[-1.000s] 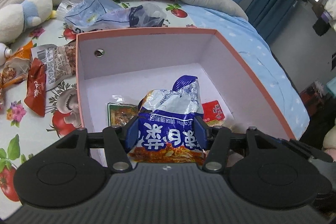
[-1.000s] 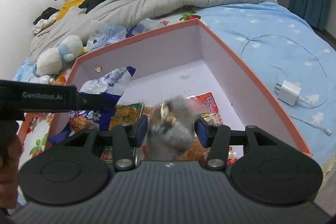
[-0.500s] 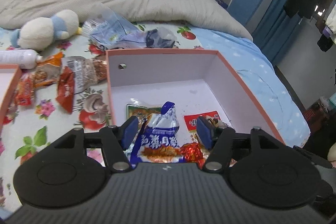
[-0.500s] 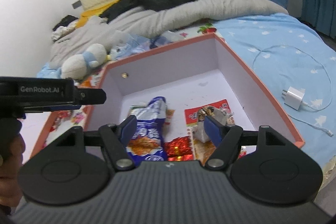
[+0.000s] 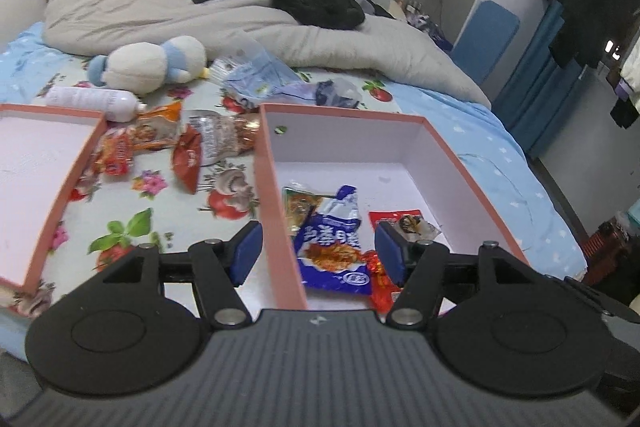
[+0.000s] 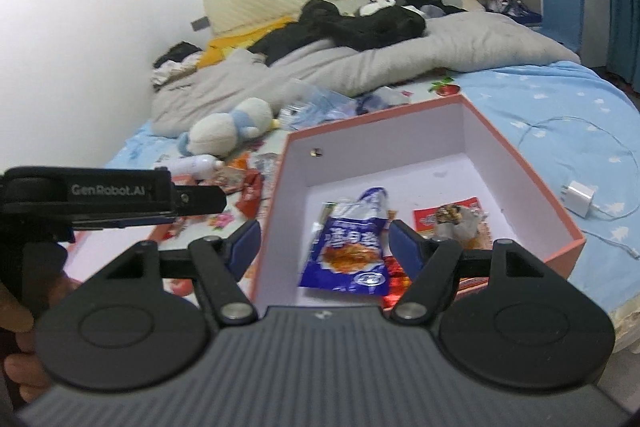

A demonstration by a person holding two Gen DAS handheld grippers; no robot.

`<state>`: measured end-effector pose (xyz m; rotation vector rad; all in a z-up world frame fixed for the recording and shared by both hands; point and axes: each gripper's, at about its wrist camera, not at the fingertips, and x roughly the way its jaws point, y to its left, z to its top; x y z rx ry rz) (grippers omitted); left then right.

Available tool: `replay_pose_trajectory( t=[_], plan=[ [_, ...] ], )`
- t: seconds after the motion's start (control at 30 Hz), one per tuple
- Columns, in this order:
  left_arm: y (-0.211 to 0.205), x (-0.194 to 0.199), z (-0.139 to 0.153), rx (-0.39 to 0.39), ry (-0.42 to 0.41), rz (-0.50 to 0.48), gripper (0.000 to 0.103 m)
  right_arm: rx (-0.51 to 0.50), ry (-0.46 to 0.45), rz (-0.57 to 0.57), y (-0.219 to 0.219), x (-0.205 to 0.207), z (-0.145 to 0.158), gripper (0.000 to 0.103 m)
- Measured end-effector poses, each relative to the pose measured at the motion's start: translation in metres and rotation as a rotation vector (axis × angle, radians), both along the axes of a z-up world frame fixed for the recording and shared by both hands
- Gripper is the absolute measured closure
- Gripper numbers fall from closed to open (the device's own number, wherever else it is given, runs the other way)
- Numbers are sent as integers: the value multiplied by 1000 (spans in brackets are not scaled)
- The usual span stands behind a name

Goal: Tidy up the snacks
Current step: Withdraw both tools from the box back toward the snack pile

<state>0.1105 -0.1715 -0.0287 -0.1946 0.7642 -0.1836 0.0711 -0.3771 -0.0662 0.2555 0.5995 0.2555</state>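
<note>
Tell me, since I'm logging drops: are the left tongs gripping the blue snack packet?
No, the left tongs stand wide open and empty, and the blue snack packet lies loose on the floor of the pink box.

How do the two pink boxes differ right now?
The right box holds snacks: a blue packet, a green packet, a red packet. The left box shows only bare floor, though it is partly cut off by the frame. The right box has a small hole in its far wall; none shows on the left box. Both are open, pink outside, pale inside, and sit on the bed.
</note>
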Motion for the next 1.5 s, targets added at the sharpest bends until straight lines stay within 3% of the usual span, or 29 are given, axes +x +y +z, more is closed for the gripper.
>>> replay_pose_trajectory(
  t=[0.73, 1.13, 1.5],
  plan=[
    [81, -83, 6, 1, -42, 81, 35, -19, -59, 143, 72, -59, 0, 31],
    [96, -52, -7, 22, -16, 96, 35, -42, -33, 123, 86, -40, -8, 31],
    [148, 15, -36, 19, 33, 160, 30, -89, -25, 151, 132, 26, -24, 31]
  ],
)
